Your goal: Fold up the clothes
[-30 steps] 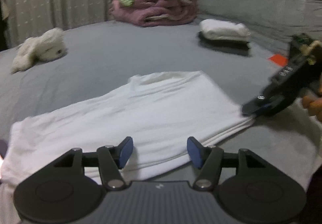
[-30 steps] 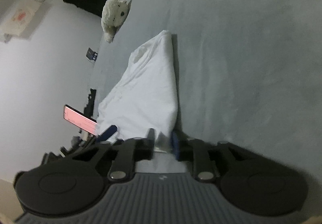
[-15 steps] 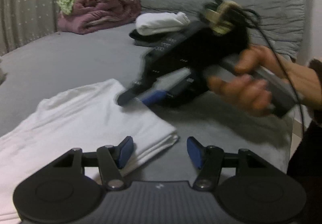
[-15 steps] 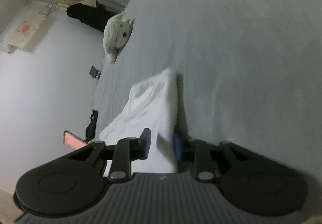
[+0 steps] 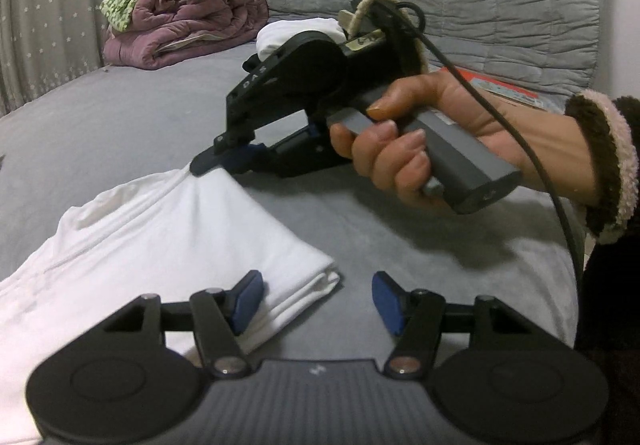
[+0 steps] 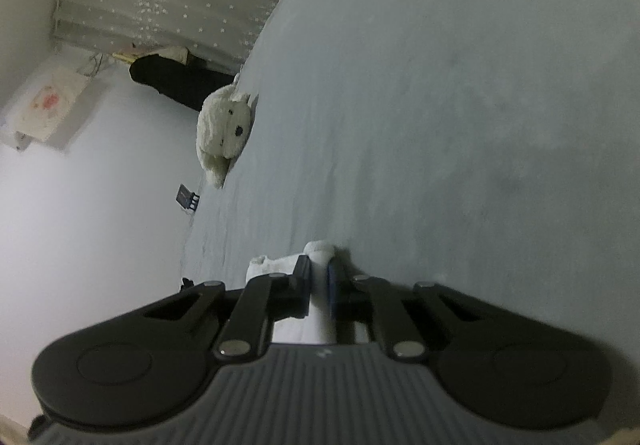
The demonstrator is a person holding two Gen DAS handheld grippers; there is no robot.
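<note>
On the near part of the grey bed (image 5: 120, 117), the right gripper (image 5: 224, 162) is pinching the far corner of the white garment (image 5: 168, 237); the left gripper (image 5: 318, 299) is hovering with fingers spread over the near corner. Clamp that corner before carrying both together.

White characters on the right tongs (image 5: 224, 161) side plate look like "0 A 5"; its paper label is unreadable.
</note>
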